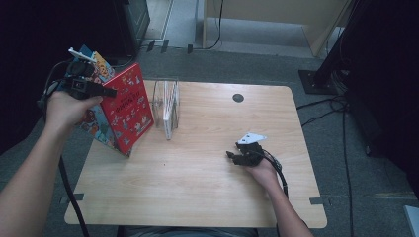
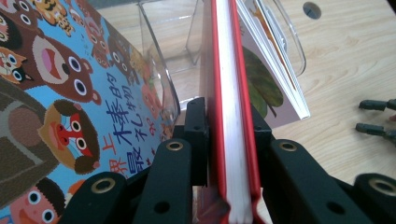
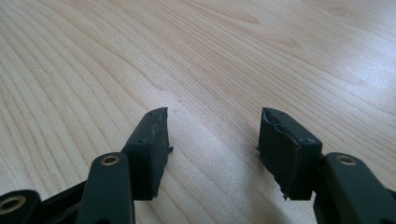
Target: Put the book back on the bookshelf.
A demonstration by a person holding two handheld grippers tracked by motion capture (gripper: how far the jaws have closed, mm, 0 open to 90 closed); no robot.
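Dim, soft high view; dark corners beyond pale wooden table (image 1: 207,182). Gripper views brighter, sharp mid-frame, blurred near the lens; faint jaw shadows on table.

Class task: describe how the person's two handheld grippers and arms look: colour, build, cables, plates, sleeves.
Both grippers are black. The left gripper has flat linkage arms with brass-coloured rivets and blocky pads. The right gripper has the same build, its pad edges worn and ragged. A grey three-cornered plate tops the right gripper, and a black cable trails from it. No sleeves show on the forearms.
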